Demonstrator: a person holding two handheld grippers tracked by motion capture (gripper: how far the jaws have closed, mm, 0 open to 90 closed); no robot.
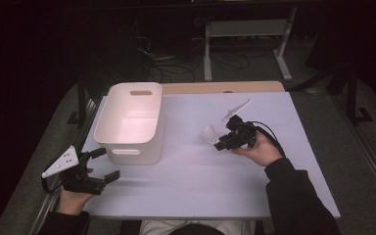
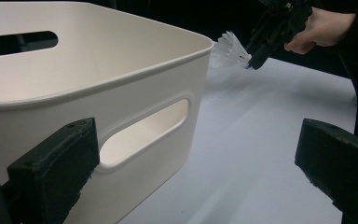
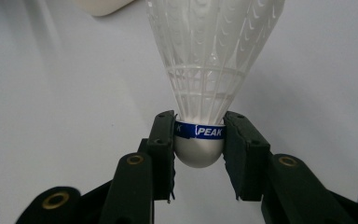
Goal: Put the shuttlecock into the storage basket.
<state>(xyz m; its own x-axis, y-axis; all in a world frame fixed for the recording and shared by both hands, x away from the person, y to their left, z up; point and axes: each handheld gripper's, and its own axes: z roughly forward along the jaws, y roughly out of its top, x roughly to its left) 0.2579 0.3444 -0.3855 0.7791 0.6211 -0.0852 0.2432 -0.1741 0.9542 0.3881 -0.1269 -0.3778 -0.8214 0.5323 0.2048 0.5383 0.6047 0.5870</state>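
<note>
Shuttlecock (image 3: 212, 70) pinched at cork by right tool (image 3: 199, 149), bin (image 1: 132, 122) at 9 o'clock; risk: round cork slipping out. Left tool (image 1: 100, 166) wide, empty.

Dim lab: white-topped work table (image 1: 186, 176), tangled floor cables (image 1: 176, 66), metal stand legs (image 1: 208, 54).

One shuttlecock (image 3: 200, 60) — white, with a blue band. One white bin (image 1: 132, 122) with handle slots. One bench (image 1: 200, 181) under a pale mat. Two grippers — the left gripper (image 1: 104, 164) and the right gripper (image 1: 219, 143) — each in one hand.
</note>
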